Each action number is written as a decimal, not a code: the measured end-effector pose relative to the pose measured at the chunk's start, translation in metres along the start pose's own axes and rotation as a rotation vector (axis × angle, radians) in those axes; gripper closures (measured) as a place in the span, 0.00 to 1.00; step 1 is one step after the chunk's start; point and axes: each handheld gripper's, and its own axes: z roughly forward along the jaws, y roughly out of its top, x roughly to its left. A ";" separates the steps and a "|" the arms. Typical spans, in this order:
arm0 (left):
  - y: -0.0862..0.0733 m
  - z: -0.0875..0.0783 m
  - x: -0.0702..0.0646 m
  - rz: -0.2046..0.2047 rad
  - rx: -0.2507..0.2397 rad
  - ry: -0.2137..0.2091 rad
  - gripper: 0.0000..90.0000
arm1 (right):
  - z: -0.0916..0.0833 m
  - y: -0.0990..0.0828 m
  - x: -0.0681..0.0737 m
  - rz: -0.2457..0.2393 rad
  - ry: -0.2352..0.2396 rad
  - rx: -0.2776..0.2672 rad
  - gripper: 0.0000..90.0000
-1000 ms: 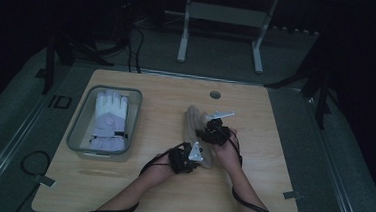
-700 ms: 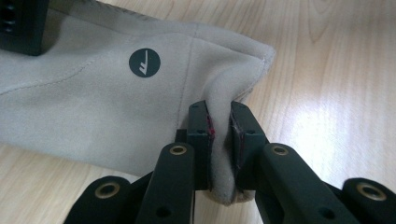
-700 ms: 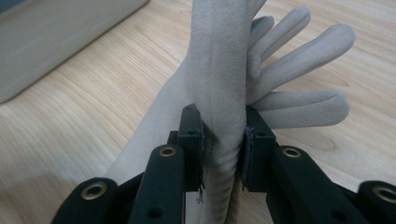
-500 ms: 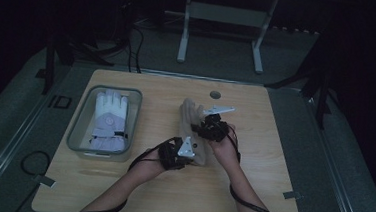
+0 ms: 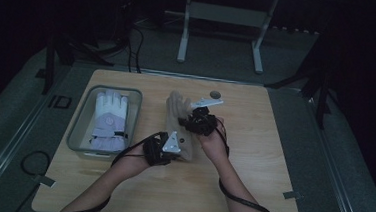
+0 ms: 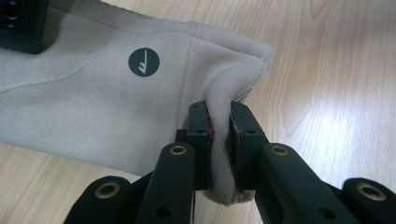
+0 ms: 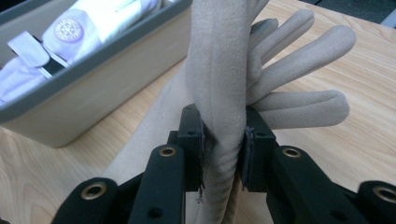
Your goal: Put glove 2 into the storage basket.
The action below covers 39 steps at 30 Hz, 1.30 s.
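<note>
We see the left gripper (image 5: pixel 173 146) and right gripper (image 5: pixel 195 120) each clamped on the beige glove (image 5: pixel 177 116), at frame centre, shifted leftward toward the grey bin (image 5: pixel 76 128) since earlier.

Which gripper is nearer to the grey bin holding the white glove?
Left. The left gripper, shut on the beige glove at its cuff, sits just right of the grey bin. The right gripper grips the glove farther right.
</note>
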 end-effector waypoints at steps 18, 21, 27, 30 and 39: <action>-0.038 -0.056 0.023 -0.038 0.031 0.039 0.90 | 0.026 0.048 0.047 -0.055 0.063 -0.033 0.82; -0.044 -0.064 0.027 -0.051 0.030 0.054 0.90 | 0.029 0.053 0.051 -0.056 0.071 -0.037 0.82; -0.058 -0.079 0.032 -0.075 0.036 0.078 0.90 | 0.043 0.067 0.065 -0.061 0.097 -0.041 0.82; -0.067 -0.086 0.035 -0.085 0.043 0.090 0.90 | 0.051 0.073 0.073 -0.075 0.107 -0.039 0.82; -0.099 -0.104 0.042 -0.142 0.060 0.120 0.90 | 0.081 0.092 0.103 -0.112 0.139 -0.014 0.82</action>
